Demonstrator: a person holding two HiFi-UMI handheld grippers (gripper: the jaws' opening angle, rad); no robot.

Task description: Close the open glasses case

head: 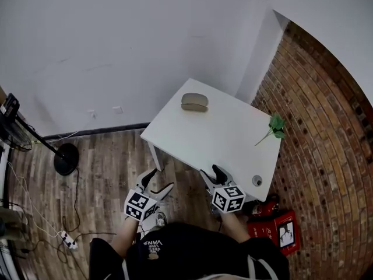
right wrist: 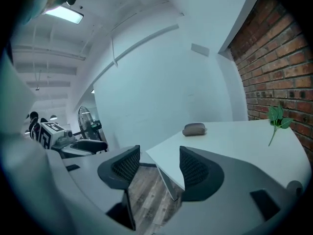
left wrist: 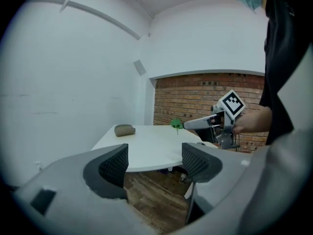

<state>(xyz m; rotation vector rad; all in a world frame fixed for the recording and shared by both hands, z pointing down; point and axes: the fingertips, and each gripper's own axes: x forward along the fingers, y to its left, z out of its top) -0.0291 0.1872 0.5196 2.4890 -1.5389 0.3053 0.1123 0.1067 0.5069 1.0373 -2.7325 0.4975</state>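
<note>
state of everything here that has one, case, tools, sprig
case: far side of the table, untouched, too small to tell open or shut
left tool: jaws apart, empty, over the floor
right tool: jaws apart, empty, at the table's near edge
sprig: lying flat by the table's right edge

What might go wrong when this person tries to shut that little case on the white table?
1. The glasses case sits close to the far edge of the table; a hard press or nudge might slide it off.
2. The left tool and right tool, both open and empty, are at the near side, so the reach is long and aim may suffer.
3. The green sprig lies by the right edge; a sweeping arm might knock it down.
</note>
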